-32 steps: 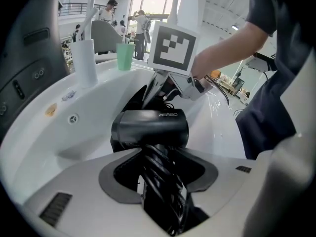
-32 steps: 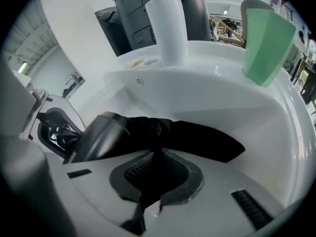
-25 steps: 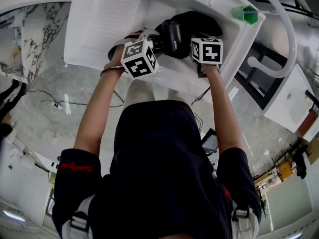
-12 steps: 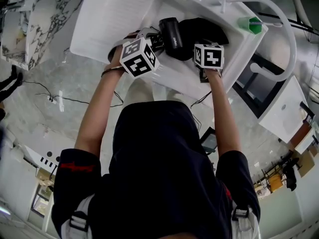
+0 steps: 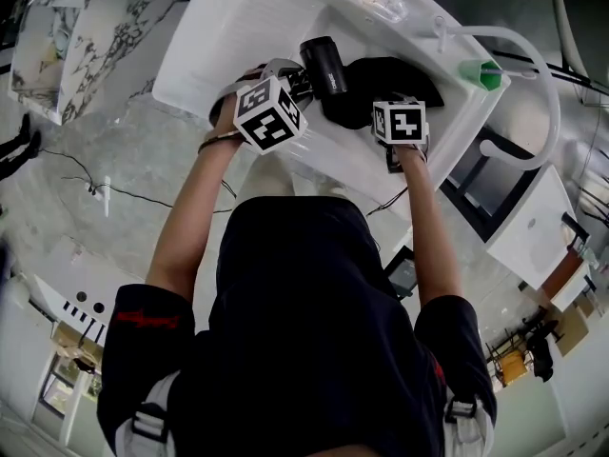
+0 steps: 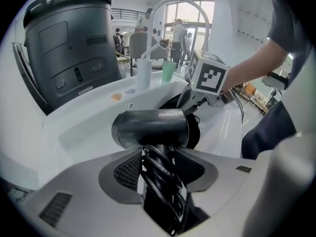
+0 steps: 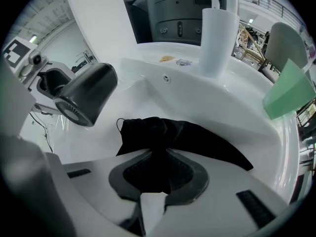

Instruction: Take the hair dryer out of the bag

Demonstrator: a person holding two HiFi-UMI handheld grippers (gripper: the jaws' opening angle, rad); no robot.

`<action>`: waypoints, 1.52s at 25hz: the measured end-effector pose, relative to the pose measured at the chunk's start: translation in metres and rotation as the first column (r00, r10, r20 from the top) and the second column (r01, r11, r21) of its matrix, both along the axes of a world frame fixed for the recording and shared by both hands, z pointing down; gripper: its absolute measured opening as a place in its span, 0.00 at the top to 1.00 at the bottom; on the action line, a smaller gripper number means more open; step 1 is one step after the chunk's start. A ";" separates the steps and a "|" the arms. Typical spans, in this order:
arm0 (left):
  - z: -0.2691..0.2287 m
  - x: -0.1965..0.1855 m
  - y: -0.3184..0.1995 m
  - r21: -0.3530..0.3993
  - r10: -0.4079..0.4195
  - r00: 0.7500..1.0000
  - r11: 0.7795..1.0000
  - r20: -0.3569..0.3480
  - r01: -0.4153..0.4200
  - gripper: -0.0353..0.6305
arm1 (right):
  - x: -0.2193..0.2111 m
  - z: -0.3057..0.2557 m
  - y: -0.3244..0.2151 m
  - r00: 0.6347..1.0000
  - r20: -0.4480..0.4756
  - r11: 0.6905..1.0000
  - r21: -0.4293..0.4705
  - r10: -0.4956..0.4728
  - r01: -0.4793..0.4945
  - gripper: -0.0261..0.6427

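Both full: left gripper (image 6: 158,169) tight on matte cylindrical hair dryer (image 6: 150,128), right gripper (image 7: 158,174) tight on limp black cloth bag (image 7: 197,142).

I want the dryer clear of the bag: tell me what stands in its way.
Nothing visible does. The left tongs grip the dryer by its cord-wrapped handle, and it is already outside the bag, which the right tongs pinch in the sink.

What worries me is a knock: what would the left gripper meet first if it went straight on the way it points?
The left gripper grips the hair dryer, which would travel with it. Beyond the barrel, the white sink basin looks first in line, though depth is unclear.
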State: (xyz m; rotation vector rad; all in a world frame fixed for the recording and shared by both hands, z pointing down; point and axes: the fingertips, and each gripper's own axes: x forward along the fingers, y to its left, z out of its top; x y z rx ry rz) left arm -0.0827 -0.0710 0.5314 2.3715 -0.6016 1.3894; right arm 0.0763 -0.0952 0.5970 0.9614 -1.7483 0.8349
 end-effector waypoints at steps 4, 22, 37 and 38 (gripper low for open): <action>-0.001 -0.017 -0.006 -0.006 -0.063 0.998 0.998 -0.005 0.063 0.63 | -0.010 -0.006 -0.004 0.999 -0.013 0.999 -0.005 -0.039 0.038 0.89; 0.011 -0.091 -0.044 -0.023 -0.327 0.945 0.945 -0.004 0.327 0.63 | -0.053 -0.005 -0.019 0.997 -0.014 0.997 -0.032 -0.073 0.073 0.89; 0.027 -0.096 -0.075 -0.017 -0.304 0.952 0.952 0.035 0.304 0.63 | -0.056 0.004 -0.024 0.998 -0.016 0.997 -0.062 -0.053 0.052 0.89; 0.029 -0.097 -0.075 -0.016 -0.303 0.952 0.953 0.038 0.303 0.63 | -0.057 0.005 -0.025 0.999 -0.015 0.997 -0.063 -0.053 0.051 0.89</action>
